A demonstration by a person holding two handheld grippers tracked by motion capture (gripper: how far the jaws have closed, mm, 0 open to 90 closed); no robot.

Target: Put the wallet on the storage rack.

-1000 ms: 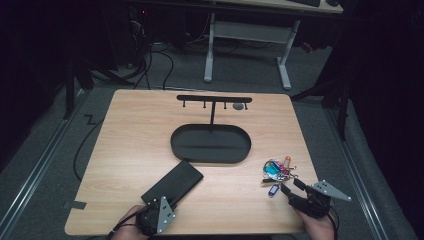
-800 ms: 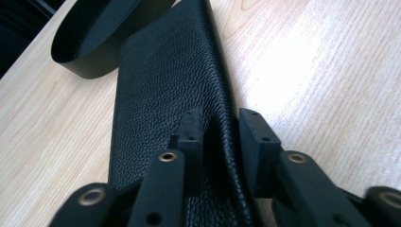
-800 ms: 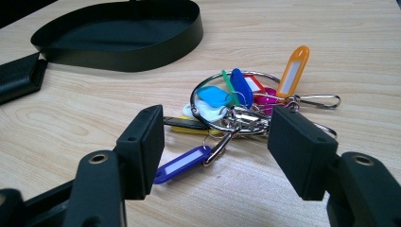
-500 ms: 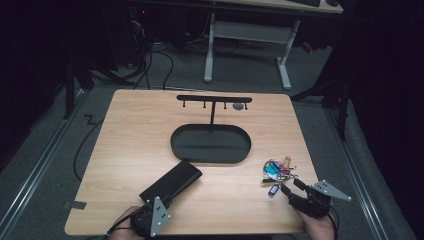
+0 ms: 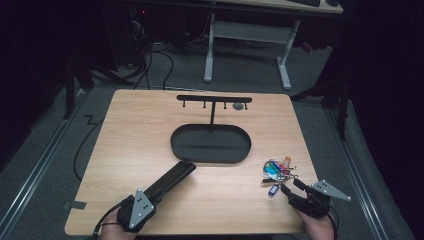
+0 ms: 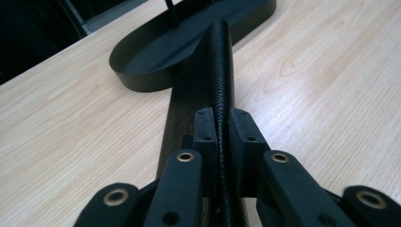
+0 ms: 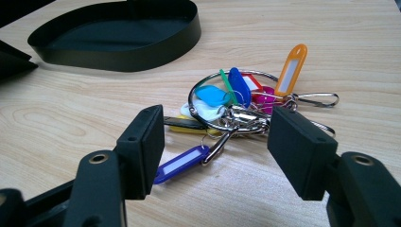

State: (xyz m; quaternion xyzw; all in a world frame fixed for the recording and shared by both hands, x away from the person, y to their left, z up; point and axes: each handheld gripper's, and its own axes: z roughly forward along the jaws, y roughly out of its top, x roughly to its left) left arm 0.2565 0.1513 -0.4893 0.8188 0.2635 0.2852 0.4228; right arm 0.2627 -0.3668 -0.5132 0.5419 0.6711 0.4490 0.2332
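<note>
Wood-grain table (image 5: 130, 150) seen from above, with dark floor around it. A black oval tray (image 5: 210, 144) sat near the middle of the table, and a thin post rose from its far edge to a black crossbar with small pegs (image 5: 214, 98).

At the near left corner, the left gripper (image 5: 150, 195) was clamped on the near end of a long, flat black case (image 5: 171, 180). The case lay diagonally on the wood, its far end pointing toward the tray and stopping just short of the tray's near rim. In the left gripper view, the two jaws were pressed tightly on either side of a raised, ridged seam running along the case (image 6: 208, 90), and the oval tray (image 6: 156, 56) showed just past the case's far end.

At the near right corner, the right gripper (image 5: 286, 188) was held by a hand (image 5: 317, 227) and had its jaws spread apart, holding nothing. A bunch of keyring tags (image 5: 278, 171) lay on the table just in front of it, to the right of the tray and apart from it. In the right gripper view, the right gripper (image 7: 215, 149) framed the bunch (image 7: 236, 111) between its open jaws: a large metal ring with tags in orange, blue, teal, green, red, pink, white and yellow, plus a purple tag (image 7: 182, 162) lying nearest the left jaw. The tray (image 7: 118, 30) lay farther back at the upper left.
</note>
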